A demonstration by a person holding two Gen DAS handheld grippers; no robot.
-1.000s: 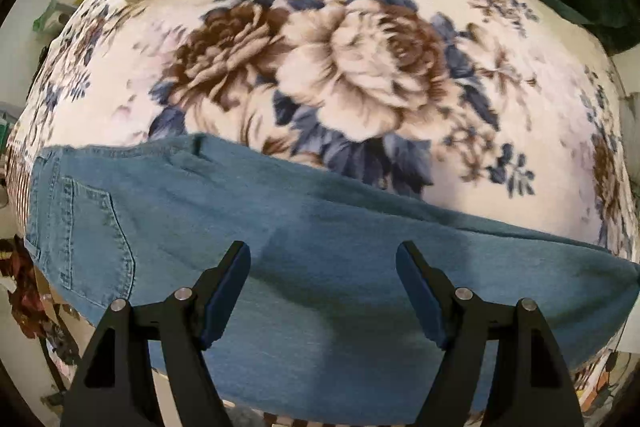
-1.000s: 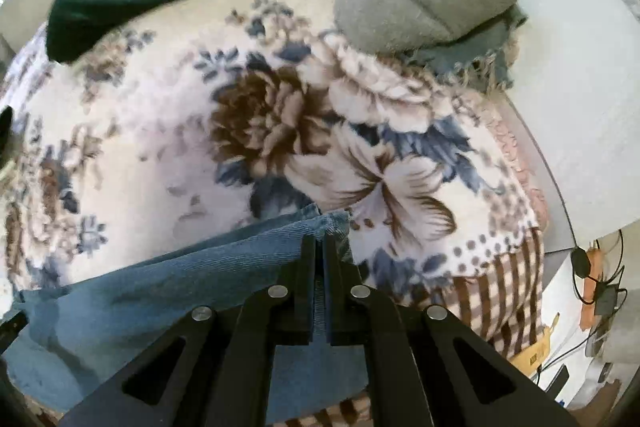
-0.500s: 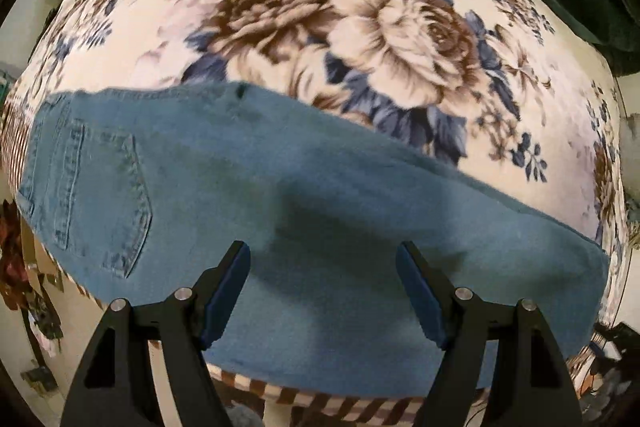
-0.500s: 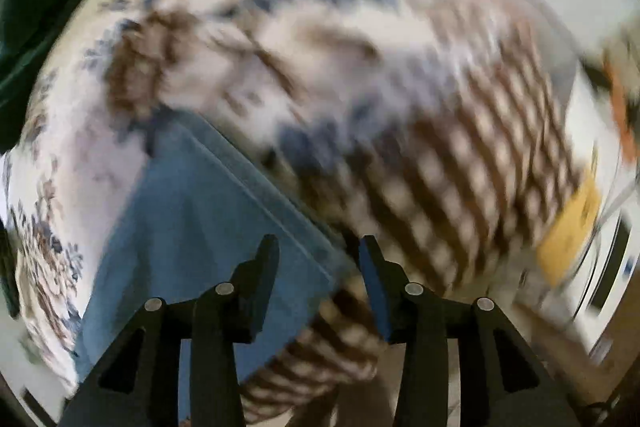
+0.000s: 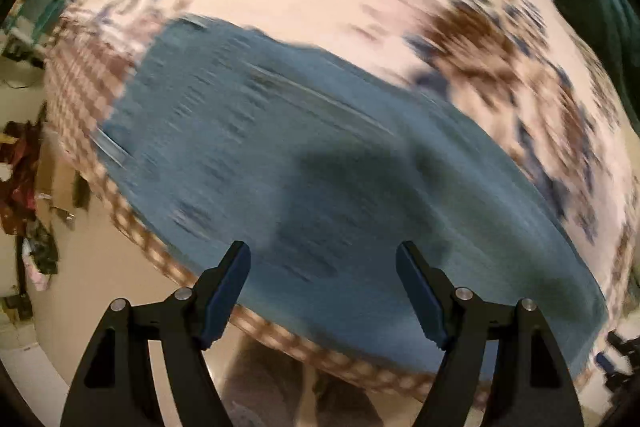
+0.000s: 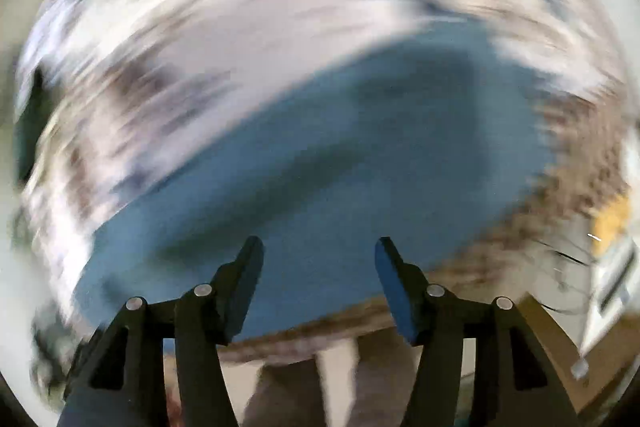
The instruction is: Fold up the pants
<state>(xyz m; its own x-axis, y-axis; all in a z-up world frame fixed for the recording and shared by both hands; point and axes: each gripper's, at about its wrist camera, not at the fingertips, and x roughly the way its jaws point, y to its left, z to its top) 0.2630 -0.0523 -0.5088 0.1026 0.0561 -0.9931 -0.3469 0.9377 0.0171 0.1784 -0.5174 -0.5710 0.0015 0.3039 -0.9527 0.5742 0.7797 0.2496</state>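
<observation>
Right claw point(image 6: 318, 255) released pants point(image 6: 340, 163); views blurred.

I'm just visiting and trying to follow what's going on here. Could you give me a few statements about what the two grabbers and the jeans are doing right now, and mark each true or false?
1. The left gripper is open with nothing between its fingers. True.
2. The right gripper is clamped on the jeans. False: its jaws stand apart, holding nothing.
3. The jeans lie spread on a floral blanket. True.
4. The jeans are red. False: they are blue denim.
5. Dark green fabric sits at the far right of the left wrist view. True.
6. Both views are perfectly sharp. False: both are blurred.
</observation>
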